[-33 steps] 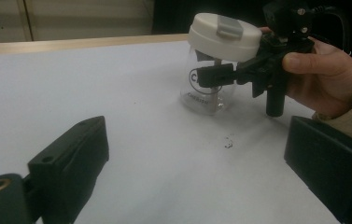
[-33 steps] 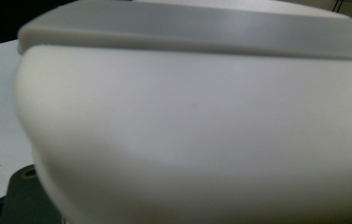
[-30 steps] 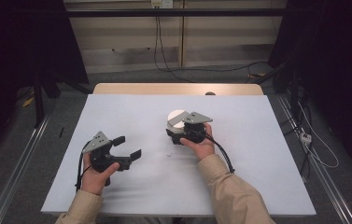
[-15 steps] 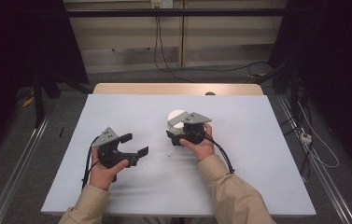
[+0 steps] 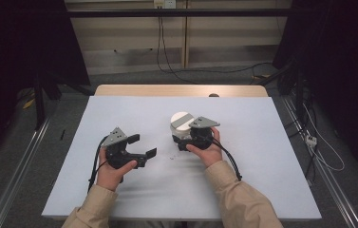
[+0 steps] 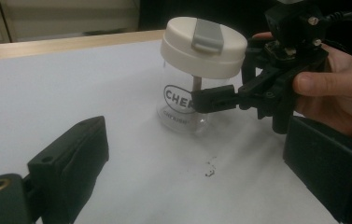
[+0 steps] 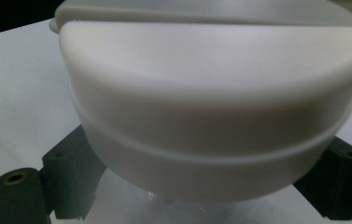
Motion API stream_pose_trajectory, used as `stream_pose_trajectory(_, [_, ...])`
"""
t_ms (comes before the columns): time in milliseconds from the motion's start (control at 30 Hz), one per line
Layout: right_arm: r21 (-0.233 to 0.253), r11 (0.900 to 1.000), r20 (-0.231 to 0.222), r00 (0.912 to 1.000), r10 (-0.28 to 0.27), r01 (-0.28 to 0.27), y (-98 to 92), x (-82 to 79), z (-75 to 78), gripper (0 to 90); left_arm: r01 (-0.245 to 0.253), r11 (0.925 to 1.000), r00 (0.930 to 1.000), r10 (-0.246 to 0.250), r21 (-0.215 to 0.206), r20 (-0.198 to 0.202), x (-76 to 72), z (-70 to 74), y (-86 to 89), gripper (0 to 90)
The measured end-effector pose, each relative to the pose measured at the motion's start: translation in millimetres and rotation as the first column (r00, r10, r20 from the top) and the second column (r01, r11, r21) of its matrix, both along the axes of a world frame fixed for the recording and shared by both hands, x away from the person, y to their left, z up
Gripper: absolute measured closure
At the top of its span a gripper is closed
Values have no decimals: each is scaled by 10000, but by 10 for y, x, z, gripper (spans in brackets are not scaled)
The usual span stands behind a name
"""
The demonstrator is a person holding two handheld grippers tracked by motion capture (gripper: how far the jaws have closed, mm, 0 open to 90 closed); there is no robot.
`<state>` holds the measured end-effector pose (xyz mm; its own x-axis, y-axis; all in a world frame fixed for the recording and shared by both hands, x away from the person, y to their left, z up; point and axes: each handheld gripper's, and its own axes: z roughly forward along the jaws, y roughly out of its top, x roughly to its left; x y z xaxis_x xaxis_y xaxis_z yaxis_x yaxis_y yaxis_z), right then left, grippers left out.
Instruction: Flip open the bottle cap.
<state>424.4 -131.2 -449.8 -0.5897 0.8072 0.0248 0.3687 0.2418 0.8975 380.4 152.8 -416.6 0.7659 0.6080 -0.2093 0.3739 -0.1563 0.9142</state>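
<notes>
on the pale blue surface (image 5: 262,180), a clear jar (image 6: 183,109) stands upright a little right of the middle, toward the far half. it has a wide white lid (image 6: 204,46) with a grey tab on top, and dark lettering runs across its glass side. the right gripper (image 5: 191,137), held in the person's right hand (image 5: 207,152), is set against the jar from the near side, its jaws standing on either side of the glass body just under the lid; whether they press the glass or only bracket it, i cannot tell. the left gripper (image 5: 143,146) hovers well to the left of the jar, jaws spread wide with nothing between them, aimed toward it. a few small dark specks (image 6: 209,169) lie on the surface just in front of the jar.
</notes>
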Motion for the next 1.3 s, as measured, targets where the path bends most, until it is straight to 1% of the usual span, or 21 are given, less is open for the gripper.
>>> stream_pose_trajectory(167, [57,10000,67,10000,-59,59,6,11,-3,149,-46,9999,10000,47,129,-56,52,-2,-55,68])
stream_pose_trajectory(200, [214,9997,6,9999,-125,125,12,12,-11,143,-58,9999,9999,59,134,-106,67,-8,-71,69])
stream_pose_trajectory(267, [275,9995,63,9999,-145,143,25,21,-20,141,-80,9999,9999,81,153,-110,75,-13,-78,71])
stream_pose_trajectory(433, [264,9995,76,9998,-203,201,41,26,-41,165,-143,9996,9998,147,257,-150,114,-37,-103,75])
stream_pose_trajectory(467, [320,9993,77,9998,-192,189,37,35,-51,172,-194,9994,9997,199,290,-173,124,-35,-116,77])
stream_pose_trajectory(567, [272,9995,145,9998,-152,148,38,37,-52,180,-144,9994,9998,149,321,-133,139,-27,-125,78])
stream_pose_trajectory(600, [139,9999,263,9996,-37,34,42,38,-53,182,-120,9994,9998,124,330,-142,150,-15,-140,87])
stream_pose_trajectory(633, [139,9999,263,9996,-37,34,42,38,-53,182,-120,9994,9998,124,330,-142,150,-15,-140,93])
stream_pose_trajectory(667, [229,9997,216,9998,6,-11,27,44,-56,183,-105,9993,9999,108,360,-95,159,-7,-143,102])
stream_pose_trajectory(767, [297,9995,207,9998,61,-67,12,51,-59,184,-174,9993,9998,177,336,-75,183,16,-156,122])
stream_pose_trajectory(867, [226,9996,268,9995,153,-159,13,52,-60,185,-245,9995,9997,245,174,-21,207,44,-167,168])
stream_pose_trajectory(900, [226,9996,268,9995,153,-159,13,52,-60,185,-276,9995,9996,277,159,-31,214,56,-170,168])
stream_pose_trajectory(933, [240,9996,253,9995,163,-169,8,53,-61,185,-236,9995,9997,235,223,30,228,86,-179,191])
stream_pose_trajectory(1033, [252,9995,245,9995,176,-182,3,52,-61,185,-231,9994,9997,229,259,86,237,115,-195,267])
stream_pose_trajectory(1067, [260,9995,244,9995,174,-181,5,51,-62,185,-207,9988,9996,199,447,177,253,142,-207,318])
stream_pose_trajectory(1167, [262,9995,249,9996,162,-168,4,50,-63,185,-111,9991,9999,108,399,78,272,161,-213,417])
stream_pose_trajectory(1200, [253,9995,248,9996,160,-167,5,50,-63,185,-46,9988,10000,43,484,65,282,180,-223,495])
stream_pose_trajectory(1267, [253,9995,255,9995,167,-174,5,50,-64,185,-30,9985,10000,27,552,41,290,189,-229,568])
stream_pose_trajectory(1300, [253,9995,255,9995,167,-174,5,50,-64,185,50,9983,10000,-51,582,18,300,196,-233,568])
